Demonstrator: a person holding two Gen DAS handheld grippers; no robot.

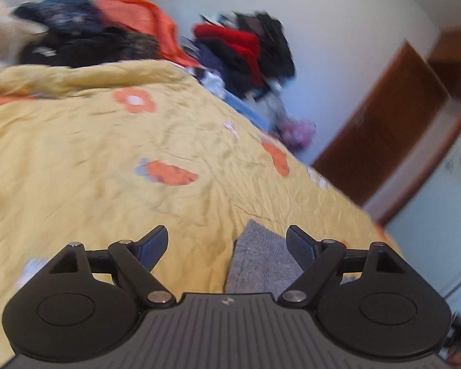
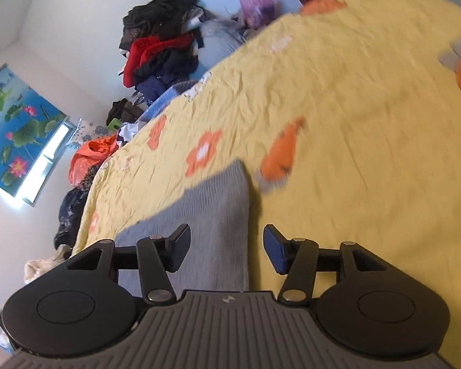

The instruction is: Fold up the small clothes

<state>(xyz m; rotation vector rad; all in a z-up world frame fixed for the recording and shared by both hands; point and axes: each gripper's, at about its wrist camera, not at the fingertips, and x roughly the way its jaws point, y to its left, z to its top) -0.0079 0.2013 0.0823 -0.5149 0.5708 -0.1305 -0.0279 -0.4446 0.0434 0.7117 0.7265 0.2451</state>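
A grey knitted garment (image 1: 258, 261) lies flat on the yellow flowered bedspread (image 1: 92, 160). In the left wrist view my left gripper (image 1: 227, 240) hangs above it with its jaws wide apart. The cloth's corner shows beneath the gap, close to the right finger, and nothing is pinched. In the right wrist view the same grey garment (image 2: 212, 203) spreads under my right gripper (image 2: 226, 236). Its jaws stand apart over the cloth's edge and hold nothing. The near part of the garment is hidden behind both gripper bodies.
Piles of dark, red and orange clothes (image 1: 242, 52) sit along the bed's far side by the wall. A brown door (image 1: 381, 120) stands beyond the bed's edge. A lotus poster (image 2: 12, 123) and a window (image 2: 43, 166) are on the wall.
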